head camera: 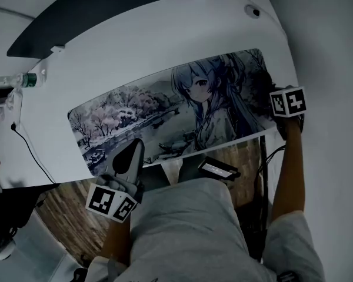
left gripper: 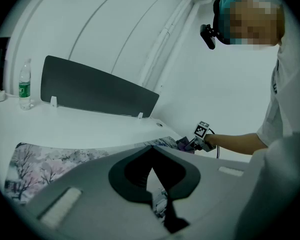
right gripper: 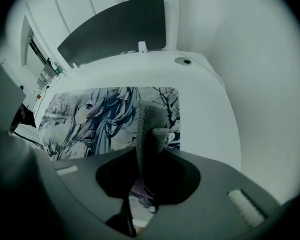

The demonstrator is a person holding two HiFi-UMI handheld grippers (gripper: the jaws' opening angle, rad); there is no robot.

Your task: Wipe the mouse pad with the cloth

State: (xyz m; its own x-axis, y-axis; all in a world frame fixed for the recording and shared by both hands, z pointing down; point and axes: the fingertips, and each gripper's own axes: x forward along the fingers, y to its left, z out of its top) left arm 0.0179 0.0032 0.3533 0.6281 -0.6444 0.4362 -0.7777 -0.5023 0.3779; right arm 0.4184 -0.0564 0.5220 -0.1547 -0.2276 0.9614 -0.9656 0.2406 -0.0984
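Forearms (head camera: pixel 285 169) reach forward from a grey short-sleeved shirt (head camera: pixel 194 228) at the near edge of the head view, over a wood-patterned floor (head camera: pixel 62 213).

The left gripper (left gripper: pixel 152 148) sits at the front edge of the white desk (head camera: pixel 135 46), over the near-left part of the long mouse pad printed with a blue-haired cartoon girl and blossoming trees (head camera: pixel 165 113). Its jaws are closed tip to tip with nothing between them (only a sliver of the print shows through the gap lower down).

The right gripper (right gripper: pixel 153 144) is at the pad's right end, close to its near corner. Its jaws are clamped on a grey textured cloth (right gripper: pixel 149 126), which stands up from between them in a folded bunch above the printed surface. Whether the cloth touches the pad cannot be told.

The pad lies flat along the front half of the desk, running nearly its whole width. A thin black cable (head camera: pixel 30 151) hangs off the desk's left edge. Farther back, a clear plastic bottle with a green label (left gripper: pixel 24 86) stands upright at the far-left corner, beside a dark grey upright panel (left gripper: pixel 97 91) along the rear edge.
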